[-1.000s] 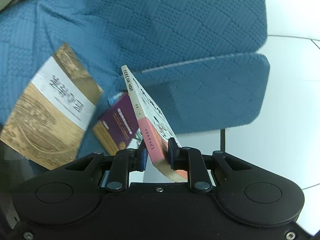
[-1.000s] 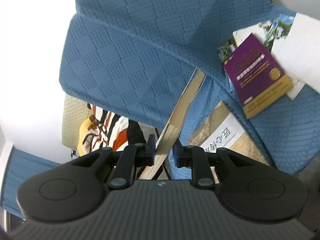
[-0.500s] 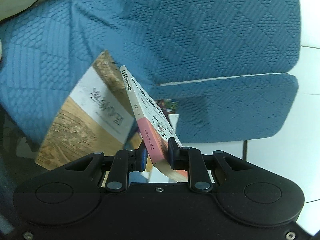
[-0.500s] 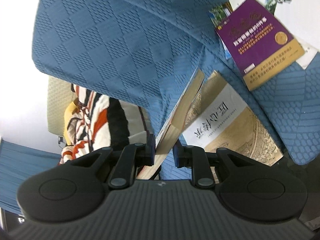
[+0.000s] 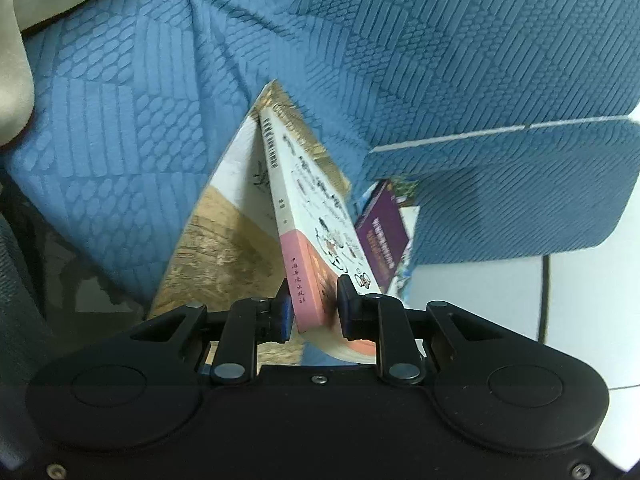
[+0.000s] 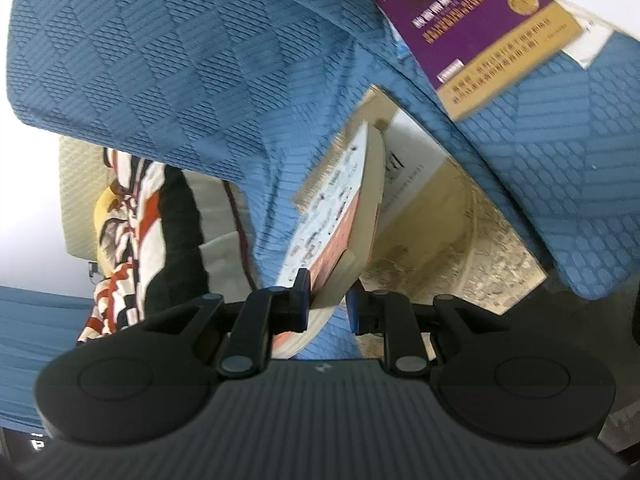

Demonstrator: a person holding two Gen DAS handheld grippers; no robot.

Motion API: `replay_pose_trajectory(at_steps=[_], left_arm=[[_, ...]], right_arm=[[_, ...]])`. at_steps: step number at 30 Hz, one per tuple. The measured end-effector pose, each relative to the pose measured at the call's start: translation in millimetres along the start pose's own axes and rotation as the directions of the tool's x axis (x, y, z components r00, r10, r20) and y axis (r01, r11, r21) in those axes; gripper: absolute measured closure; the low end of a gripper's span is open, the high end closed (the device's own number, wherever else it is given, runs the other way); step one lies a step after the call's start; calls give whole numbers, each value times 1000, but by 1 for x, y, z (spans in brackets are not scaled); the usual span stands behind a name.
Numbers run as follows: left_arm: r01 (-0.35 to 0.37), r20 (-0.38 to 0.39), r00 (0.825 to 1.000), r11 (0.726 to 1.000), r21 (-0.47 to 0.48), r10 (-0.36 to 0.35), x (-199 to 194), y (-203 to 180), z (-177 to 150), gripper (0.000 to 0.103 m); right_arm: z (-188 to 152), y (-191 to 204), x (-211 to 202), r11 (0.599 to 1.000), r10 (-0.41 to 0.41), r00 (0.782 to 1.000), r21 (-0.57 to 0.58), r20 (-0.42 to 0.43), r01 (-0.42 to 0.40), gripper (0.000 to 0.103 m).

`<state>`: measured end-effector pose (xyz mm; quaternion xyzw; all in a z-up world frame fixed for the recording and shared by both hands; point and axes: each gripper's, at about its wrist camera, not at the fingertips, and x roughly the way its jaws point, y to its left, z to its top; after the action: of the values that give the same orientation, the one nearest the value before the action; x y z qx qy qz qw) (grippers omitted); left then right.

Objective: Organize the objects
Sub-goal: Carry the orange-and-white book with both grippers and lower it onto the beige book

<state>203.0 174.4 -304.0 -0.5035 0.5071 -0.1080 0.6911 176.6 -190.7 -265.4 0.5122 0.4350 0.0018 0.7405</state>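
Observation:
A white and pink paperback (image 5: 308, 232) is clamped at opposite edges by both grippers. My left gripper (image 5: 313, 312) is shut on its pink spine end. My right gripper (image 6: 327, 300) is shut on its page edge, the paperback (image 6: 344, 216) seen tilted there. It hangs just over a large tan and white book (image 5: 228, 240) lying flat on the blue quilted sofa (image 5: 400, 60); that tan book (image 6: 432, 216) lies right behind the held one. A purple and gold book (image 6: 480, 28) lies farther along the seat, the same purple book (image 5: 382, 236) showing to the right in the left wrist view.
A striped red, black and white cushion (image 6: 136, 216) leans beside the sofa on a cream chair. Leaflets (image 6: 400, 40) lie under the purple book. White tiled floor (image 5: 580, 300) shows past the sofa's edge, with a thin black leg (image 5: 543, 296).
Both grippers have come down with the paperback toward the seat. The tan book now sits directly behind and under it, and the sofa fills more of both views.

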Motion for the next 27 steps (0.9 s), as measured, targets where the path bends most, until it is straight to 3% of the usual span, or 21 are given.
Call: replay_pose_trajectory(at_steps=[15, 19, 23, 27], left_arm=[[-161, -54, 985, 986, 37, 162, 29, 16, -12, 75], [-204, -49, 977, 976, 73, 208, 29, 10, -15, 63], [-227, -18, 973, 966, 122, 231, 18, -1, -16, 60], [-223, 14, 975, 960, 171, 223, 2, -17, -18, 60]], right_arm=[[-10, -49, 25, 995, -77, 996, 57, -50, 80, 73], [-11, -53, 27, 993, -104, 993, 56, -55, 107, 69], [-13, -47, 26, 985, -172, 981, 7, -86, 173, 68], [-17, -35, 16, 972, -216, 973, -113, -84, 206, 68]])
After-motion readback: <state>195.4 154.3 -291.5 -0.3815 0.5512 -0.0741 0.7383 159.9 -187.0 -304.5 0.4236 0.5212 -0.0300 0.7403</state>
